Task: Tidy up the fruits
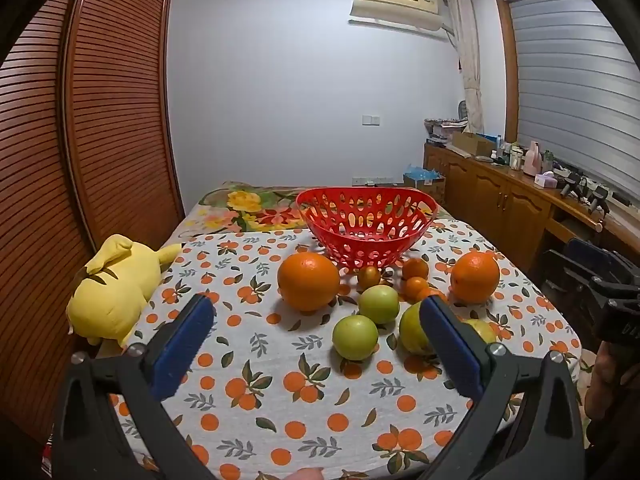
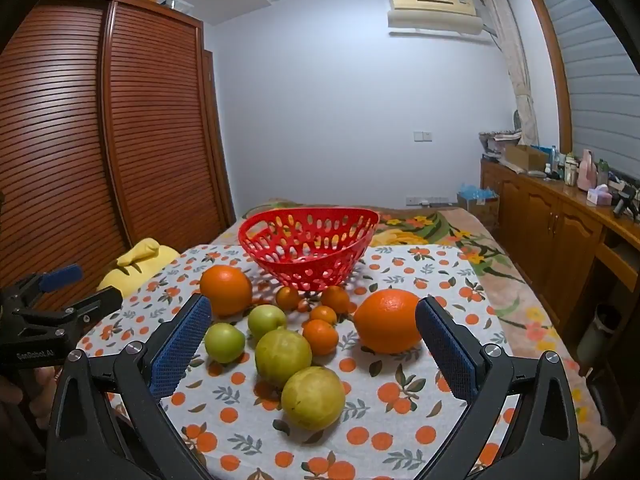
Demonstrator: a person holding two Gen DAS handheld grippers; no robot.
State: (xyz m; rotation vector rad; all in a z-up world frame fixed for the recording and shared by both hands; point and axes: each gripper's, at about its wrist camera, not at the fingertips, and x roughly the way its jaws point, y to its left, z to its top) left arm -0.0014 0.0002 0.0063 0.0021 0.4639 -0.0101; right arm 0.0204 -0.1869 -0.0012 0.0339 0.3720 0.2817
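Note:
An empty red perforated basket (image 1: 366,226) (image 2: 310,246) stands at the far side of an orange-print cloth (image 1: 280,392) (image 2: 400,412). In front of it lie two big oranges (image 1: 309,286) (image 2: 387,320), several small tangerines (image 1: 415,269) (image 2: 321,336) and several green-yellow fruits (image 1: 355,337) (image 2: 313,397). My left gripper (image 1: 320,344) is open and empty, short of the fruit. My right gripper (image 2: 314,344) is open and empty, with the fruits lying ahead between its blue pads (image 2: 180,350). The left gripper also shows in the right wrist view (image 2: 80,288).
A yellow plush toy (image 1: 110,288) (image 2: 136,260) lies at the cloth's left edge beside a slatted wooden wardrobe (image 1: 100,120). A wooden cabinet (image 2: 560,224) with clutter runs along the right wall. A floral blanket (image 1: 244,206) lies behind the basket.

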